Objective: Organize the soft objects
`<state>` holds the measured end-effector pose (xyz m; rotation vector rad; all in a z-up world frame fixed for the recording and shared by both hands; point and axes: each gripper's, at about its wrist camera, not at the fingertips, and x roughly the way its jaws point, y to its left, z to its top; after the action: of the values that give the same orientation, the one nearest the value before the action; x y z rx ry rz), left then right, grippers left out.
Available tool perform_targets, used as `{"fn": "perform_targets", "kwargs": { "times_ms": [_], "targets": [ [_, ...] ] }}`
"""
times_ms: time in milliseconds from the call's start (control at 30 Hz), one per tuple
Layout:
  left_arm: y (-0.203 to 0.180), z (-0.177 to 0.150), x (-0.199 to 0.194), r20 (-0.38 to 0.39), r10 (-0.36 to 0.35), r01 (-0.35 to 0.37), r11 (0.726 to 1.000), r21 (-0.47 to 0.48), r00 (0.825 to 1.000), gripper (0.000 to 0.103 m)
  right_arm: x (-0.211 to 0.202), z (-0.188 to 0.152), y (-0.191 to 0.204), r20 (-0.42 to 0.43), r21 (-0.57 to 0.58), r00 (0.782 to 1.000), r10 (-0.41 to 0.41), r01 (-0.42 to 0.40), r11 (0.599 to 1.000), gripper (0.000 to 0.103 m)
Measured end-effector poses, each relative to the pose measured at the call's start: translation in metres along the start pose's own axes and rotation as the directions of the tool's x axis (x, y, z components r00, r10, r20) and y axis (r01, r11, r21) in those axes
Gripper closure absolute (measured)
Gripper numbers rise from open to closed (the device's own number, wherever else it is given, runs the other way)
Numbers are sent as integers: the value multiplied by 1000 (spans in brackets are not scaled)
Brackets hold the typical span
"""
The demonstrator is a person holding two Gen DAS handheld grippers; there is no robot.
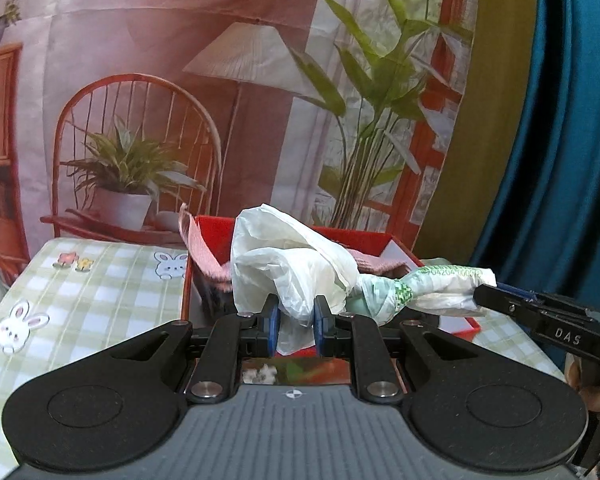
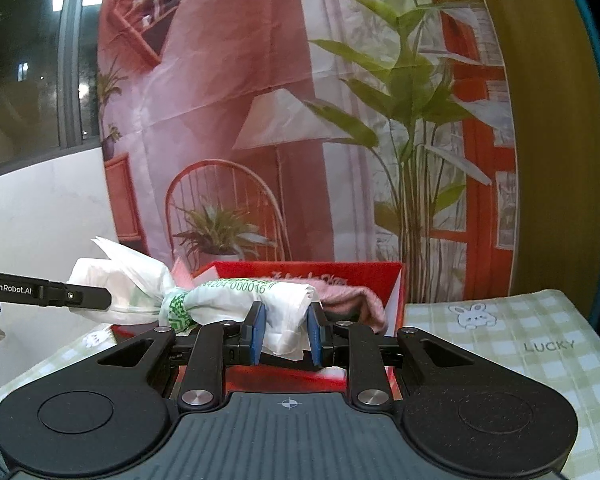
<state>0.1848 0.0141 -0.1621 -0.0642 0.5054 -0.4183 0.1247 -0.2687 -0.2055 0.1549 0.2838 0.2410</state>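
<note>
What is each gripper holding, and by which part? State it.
Both hold one white plastic bag above the red box: left gripper pinches the loose end, right gripper the other end, past the green band.

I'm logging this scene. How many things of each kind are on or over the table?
Plastic bag: 1
Pink cloth: 1
Red box: 1
Grippers, left and right, both shut on the bag: 2
Total: 5
</note>
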Motion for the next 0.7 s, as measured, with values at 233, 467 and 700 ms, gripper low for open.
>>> {"fn": "perform_targets", "kwargs": {
  "times_ms": [233, 467, 700],
  "targets": [
    [15, 9, 42, -106, -8, 6, 1000, -26, 994, 73, 42, 12, -16, -67, 7, 997, -42, 42, 999, 79],
    [22, 3, 47, -116, 47, -50, 999, -22, 992, 46, 59, 6, -27, -126, 23, 987, -104, 108, 994, 75],
    [15, 9, 38, -88, 110, -109, 994, 9, 990, 4, 50, 7, -22, -125, 7, 985, -116, 118, 993, 47]
  ]
}}
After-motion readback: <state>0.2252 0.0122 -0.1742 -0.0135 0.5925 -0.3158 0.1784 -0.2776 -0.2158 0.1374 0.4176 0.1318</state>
